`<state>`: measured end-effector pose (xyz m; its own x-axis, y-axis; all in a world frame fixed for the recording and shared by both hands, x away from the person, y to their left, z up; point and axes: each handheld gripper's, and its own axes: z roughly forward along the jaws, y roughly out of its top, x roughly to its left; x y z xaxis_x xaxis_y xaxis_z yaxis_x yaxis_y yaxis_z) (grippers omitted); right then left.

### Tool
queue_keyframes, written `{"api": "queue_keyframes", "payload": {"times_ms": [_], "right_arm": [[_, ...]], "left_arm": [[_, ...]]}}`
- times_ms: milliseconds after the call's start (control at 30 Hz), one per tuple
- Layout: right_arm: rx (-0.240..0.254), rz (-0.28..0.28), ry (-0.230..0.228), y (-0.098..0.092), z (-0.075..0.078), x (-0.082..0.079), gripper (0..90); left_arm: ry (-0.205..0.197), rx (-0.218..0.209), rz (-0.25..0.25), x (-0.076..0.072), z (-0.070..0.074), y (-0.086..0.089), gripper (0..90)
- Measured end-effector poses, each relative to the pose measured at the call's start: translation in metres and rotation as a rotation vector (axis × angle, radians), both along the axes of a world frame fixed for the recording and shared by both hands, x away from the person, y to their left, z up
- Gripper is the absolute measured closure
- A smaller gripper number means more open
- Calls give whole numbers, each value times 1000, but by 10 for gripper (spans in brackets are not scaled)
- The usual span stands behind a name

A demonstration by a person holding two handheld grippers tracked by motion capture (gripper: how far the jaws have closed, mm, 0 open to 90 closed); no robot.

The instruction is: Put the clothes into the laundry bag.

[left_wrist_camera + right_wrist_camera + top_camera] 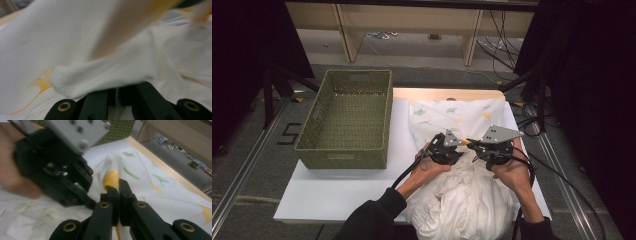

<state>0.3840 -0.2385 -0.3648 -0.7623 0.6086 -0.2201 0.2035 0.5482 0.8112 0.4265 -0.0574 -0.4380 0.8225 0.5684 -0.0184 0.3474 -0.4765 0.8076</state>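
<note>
White cloth (462,165) is pinched by both the left gripper (457,145) and right gripper (469,143); green basket (347,117) sits apart.

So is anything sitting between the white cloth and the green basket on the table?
Nothing visible. The cloth is pinched by the left claw and the right claw, and only bare white table separates it from the basket on its left.

White table (337,192) with a pale wooden strip (447,93) along its far edge. On its left part stands a green woven basket (347,120), rectangular, with handle slots. On its right part lies a white cloth (457,117) printed with green and yellow leaves, flat at the far end, bunched toward the near edge.
</note>
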Motion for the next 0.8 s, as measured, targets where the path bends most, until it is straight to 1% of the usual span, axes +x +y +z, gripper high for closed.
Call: {"api": "queue_keyframes", "payload": {"times_ms": [33,67,100,133,167,200,233,267,300,333,367,400,433,467,500,533,567,633,667,700,733,767,800], "right_arm": [[-9,11,5,0,0,0,900],[-9,7,1,0,-1,1,900],[-13,10,7,0,-2,1,900],[-11,4,9,1,-3,1,900],[-13,2,8,0,-3,1,900],[-11,3,5,-1,-3,2,900],[-10,-4,11,-2,-2,1,900],[-4,-3,8,-2,-2,2,900],[-3,-1,6,-3,-2,1,900],[-8,5,-4,-4,-1,2,900],[-6,1,1,-3,-1,2,900],[-6,0,2,-3,-2,2,900],[-6,0,9,-2,-2,2,900],[-10,1,8,-1,-2,1,900],[-11,-2,8,0,-2,1,900],[-9,1,9,1,-2,1,900],[-12,3,7,1,-2,1,900],[-16,1,7,2,-3,1,900],[-20,3,9,2,-3,1,900],[-18,7,10,2,-4,2,900],[-19,5,8,2,-4,2,900],[-17,5,11,2,-4,2,900],[-16,3,12,1,-4,2,900]], "left_arm": [[17,-4,2,3,-3,1,821],[39,-5,-6,4,-5,2,784],[48,-4,-15,3,-5,4,743],[43,-22,-3,0,-3,6,674],[36,-44,13,-6,1,11,585],[35,-44,12,-10,4,15,497],[27,-41,7,-17,10,25,430],[1,-29,8,-24,14,34,327],[-8,-13,5,-28,16,41,278],[-15,11,4,-33,19,50,258],[-12,22,3,-36,19,58,231],[6,21,15,-38,18,65,193],[37,21,14,-38,13,72,165],[71,20,19,-37,9,75,157],[83,34,28,-34,3,78,155],[105,33,54,-31,-4,78,151],[120,35,55,-27,-11,78,149],[156,6,30,-21,-22,73,155],[183,-24,12,-20,-25,69,184],[196,-64,-17,-19,-28,65,309],[193,-104,-41,-20,-28,61,485],[176,-121,-53,-23,-26,57,582],[142,-131,-62,-27,-23,52,687]]}}
